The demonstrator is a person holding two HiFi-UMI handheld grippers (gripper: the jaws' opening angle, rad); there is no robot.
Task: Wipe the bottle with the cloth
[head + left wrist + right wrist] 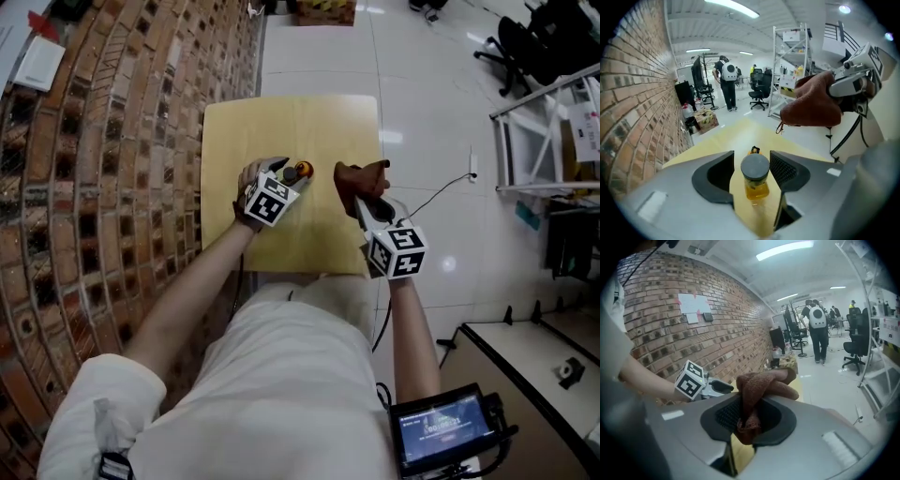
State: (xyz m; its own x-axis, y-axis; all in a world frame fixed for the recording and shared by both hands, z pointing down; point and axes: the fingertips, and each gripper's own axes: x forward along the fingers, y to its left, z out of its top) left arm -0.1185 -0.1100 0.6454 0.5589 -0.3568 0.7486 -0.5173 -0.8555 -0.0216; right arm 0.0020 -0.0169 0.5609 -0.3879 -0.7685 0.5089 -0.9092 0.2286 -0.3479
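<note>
White shirt (281, 375) of the person fills the bottom of the head view, closest thing. Brick wall (94, 187) runs down the left side. Bare left forearm (187, 291) reaches up to the left gripper (292, 174), marker cube on top, over the left half of the yellow table (281, 122). Jaws stand wide apart. Bottle (755, 178) sits upright on the table between them, amber liquid, dark grey cap. In the left gripper view there is a thin gap on each side of the cap, so the pads are not pressing on it; nothing is gripped.

Right of that, near the bottle but not touching it, is the brown cloth (764, 383). It is bunched up, off the table, over the table's right part. The right gripper (364, 202) has its jaws clamped on the cloth's lower fold, and the rest bulges out above the jaws. The right forearm (412, 328) comes up from below.

Further right is the white tiled floor (422, 94), with a thin black cable (441, 187) across it. A white metal rack (544, 131) stands at the right edge. A small lit screen (441, 427) is at bottom right. In the left gripper view a person with a white backpack (727, 75) stands far back in the room, near office chairs (759, 86).
</note>
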